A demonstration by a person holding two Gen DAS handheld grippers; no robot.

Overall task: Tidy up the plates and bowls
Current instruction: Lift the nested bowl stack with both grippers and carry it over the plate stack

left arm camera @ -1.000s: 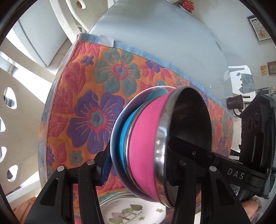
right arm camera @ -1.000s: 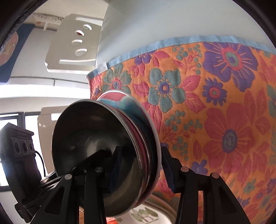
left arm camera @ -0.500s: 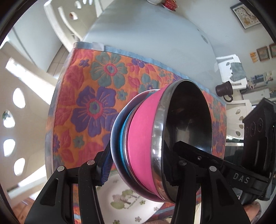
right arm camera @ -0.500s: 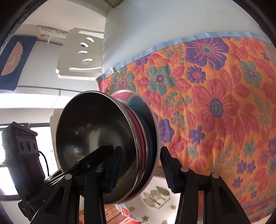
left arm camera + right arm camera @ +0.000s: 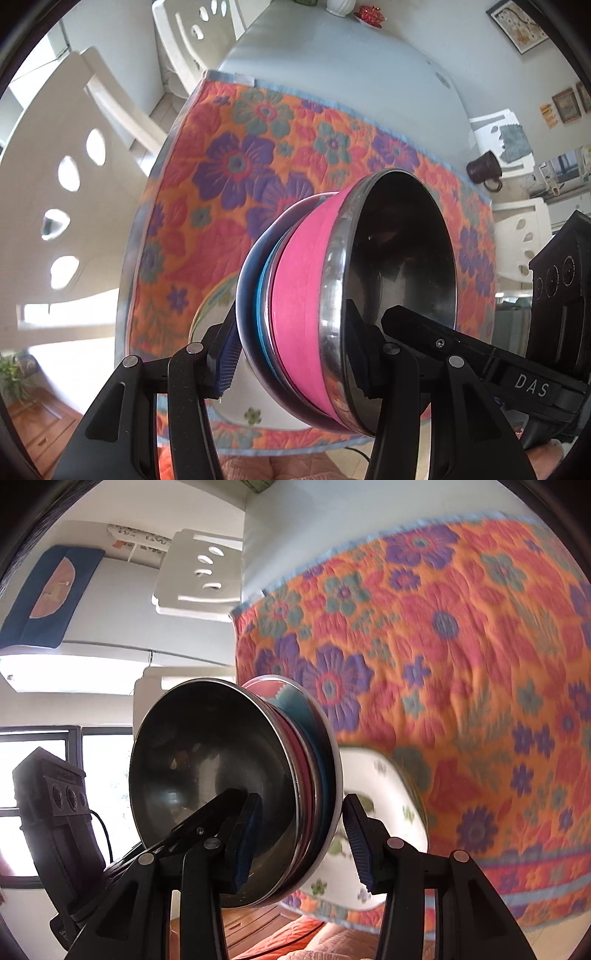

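Observation:
A nested stack of bowls (image 5: 306,306), steel inside, pink outside, with blue bowls beneath, is held on edge above the floral mat (image 5: 236,166). My left gripper (image 5: 291,362) is shut on the stack's lower rim. My right gripper (image 5: 303,842) is around the opposite rim of the same stack (image 5: 221,775); its right pad stands slightly off the rim. A white flower-printed plate (image 5: 388,805) lies on the mat under the stack and also shows in the left wrist view (image 5: 214,310).
The mat lies on a grey table (image 5: 351,66). White chairs (image 5: 55,177) stand around it. A dark mug (image 5: 484,171) stands at the right edge. A white vase and a red dish (image 5: 369,11) stand at the far end.
Both grippers have lifted the stack higher above the mat. The white plate beneath has come more into view.

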